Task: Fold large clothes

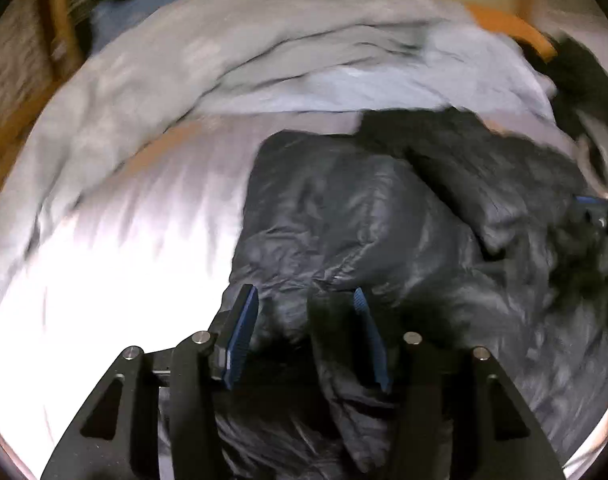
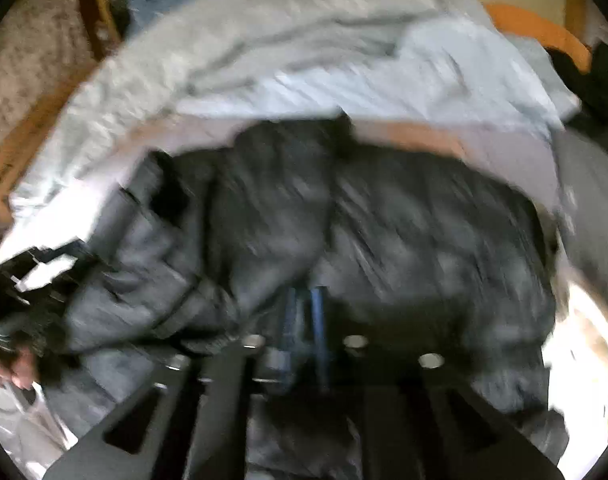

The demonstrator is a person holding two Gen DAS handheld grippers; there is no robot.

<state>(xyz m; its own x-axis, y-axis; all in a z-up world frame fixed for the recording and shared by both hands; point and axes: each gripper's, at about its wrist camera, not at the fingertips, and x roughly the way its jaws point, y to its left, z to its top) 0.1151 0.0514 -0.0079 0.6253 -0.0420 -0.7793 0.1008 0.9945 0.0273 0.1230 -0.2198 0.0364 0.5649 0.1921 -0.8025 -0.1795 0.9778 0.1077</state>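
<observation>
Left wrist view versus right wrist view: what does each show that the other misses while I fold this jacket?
Only the left wrist view shows the left gripper close up, jaws apart with a fold of the dark puffer jacket lying between them, and the right gripper's blue tip at the picture's right edge.

Only the right wrist view shows the right gripper, its blue pads close together over the jacket, though blur hides whether they pinch fabric, plus a hand at the lower left.

Both show the jacket on the pale sheet, the rumpled grey blanket behind it, and the wooden bed frame.
</observation>
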